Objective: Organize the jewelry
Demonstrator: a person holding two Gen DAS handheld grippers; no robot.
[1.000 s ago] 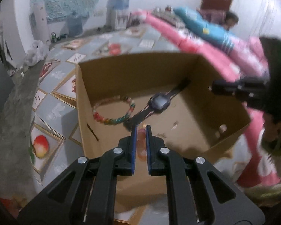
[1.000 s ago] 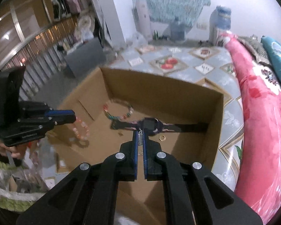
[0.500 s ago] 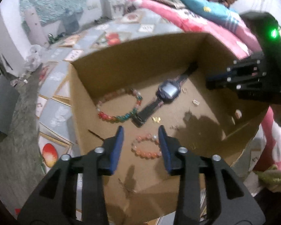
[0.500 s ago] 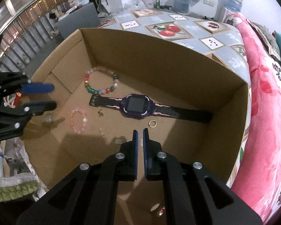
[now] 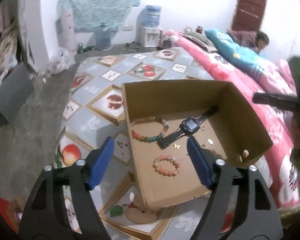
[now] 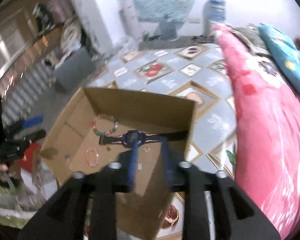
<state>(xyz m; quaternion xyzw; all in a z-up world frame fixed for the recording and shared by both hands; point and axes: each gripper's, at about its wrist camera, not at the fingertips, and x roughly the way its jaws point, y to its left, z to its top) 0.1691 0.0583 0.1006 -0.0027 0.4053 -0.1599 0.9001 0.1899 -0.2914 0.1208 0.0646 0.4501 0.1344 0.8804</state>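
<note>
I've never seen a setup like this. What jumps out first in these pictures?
An open cardboard box sits on a fruit-patterned cloth, holding a dark watch, a multicoloured bead bracelet and a pink bead bracelet. The blue-padded left claw hangs over it, opening and empty.

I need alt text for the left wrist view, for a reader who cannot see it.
The left gripper, jaws opening and empty, hangs over a cardboard box that holds a pink bracelet, a multicolour bracelet, a watch and small gold pieces.

The tiny gold trinkets (image 5: 209, 141) beside the watch (image 5: 187, 127) are too small to identify.
</note>
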